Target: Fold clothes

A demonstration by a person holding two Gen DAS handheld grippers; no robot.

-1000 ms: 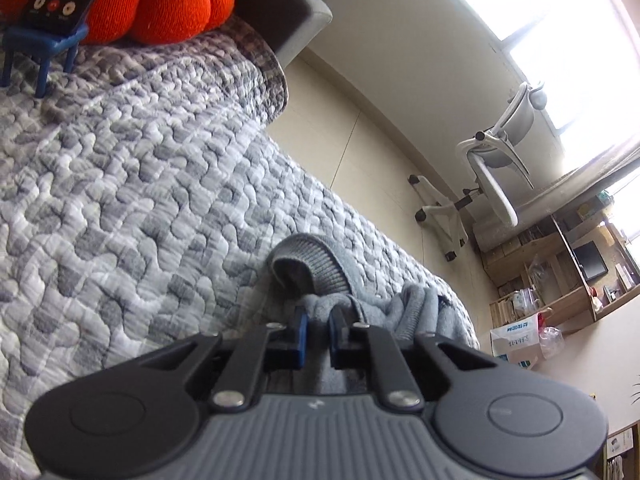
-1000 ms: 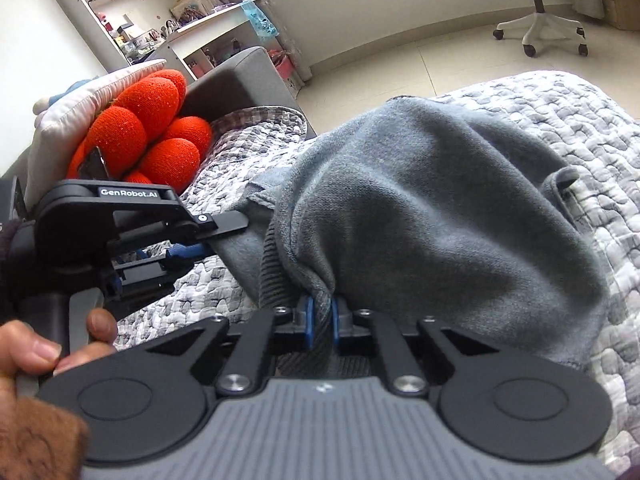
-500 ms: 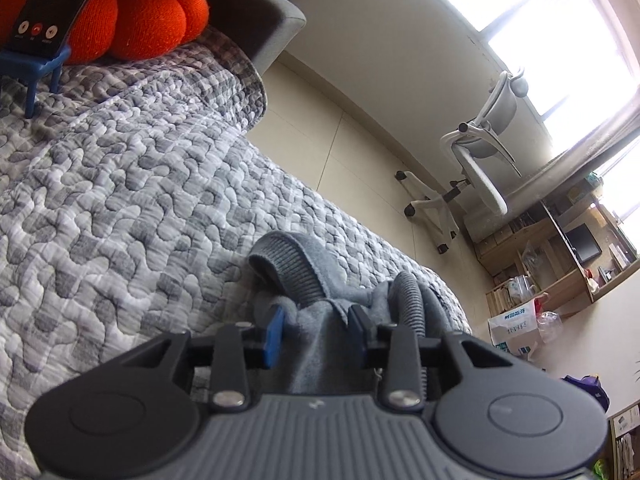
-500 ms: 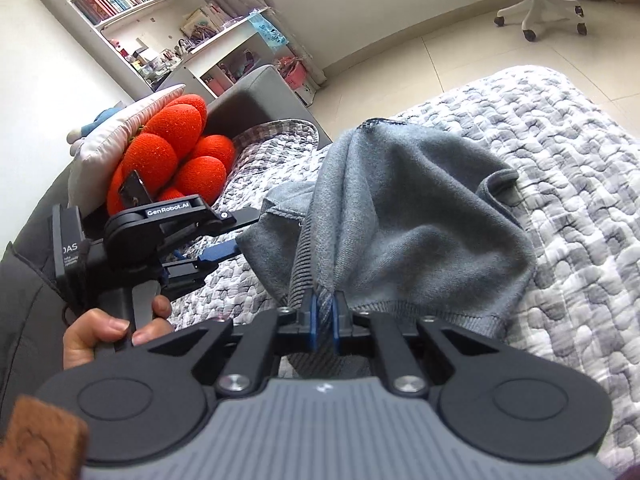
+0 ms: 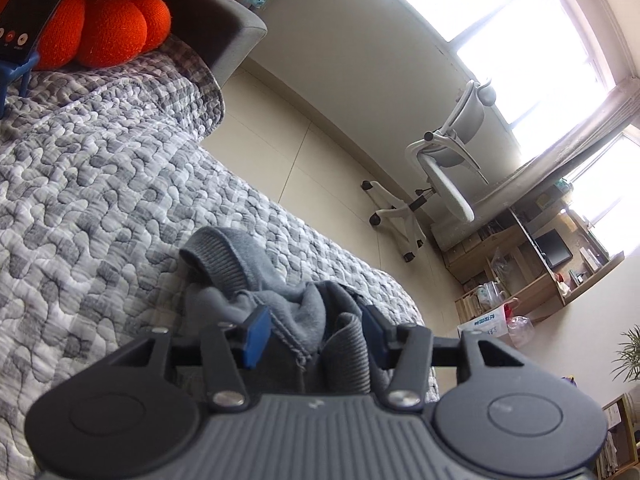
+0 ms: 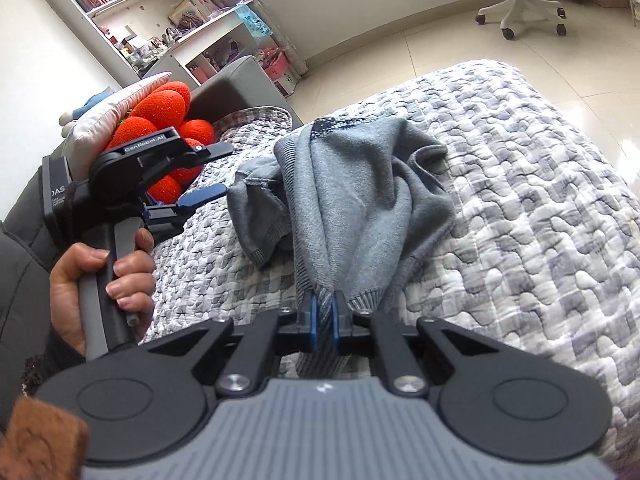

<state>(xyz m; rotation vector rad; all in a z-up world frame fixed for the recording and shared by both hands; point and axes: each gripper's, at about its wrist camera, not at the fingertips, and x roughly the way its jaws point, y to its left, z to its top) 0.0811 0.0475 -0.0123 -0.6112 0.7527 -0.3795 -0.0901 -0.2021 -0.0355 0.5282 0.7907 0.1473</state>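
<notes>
Bright daylight from blown-out windows (image 5: 520, 40); glare on floor (image 6: 440, 48) at right. Soft shadows, strong fisheye bending at edges, near gripper bodies slightly blurred.

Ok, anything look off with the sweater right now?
Yes. The sweater is bunched in a rumpled heap on the quilt, not flat. Only the right gripper pinches its ribbed hem. The left gripper has just been opening, with cloth loose between its fingers.

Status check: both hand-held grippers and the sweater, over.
Left hand-held gripper just opened, sweater loose between fingers. Right hand-held gripper clamped on ribbed hem. Nothing obstructing.
</notes>
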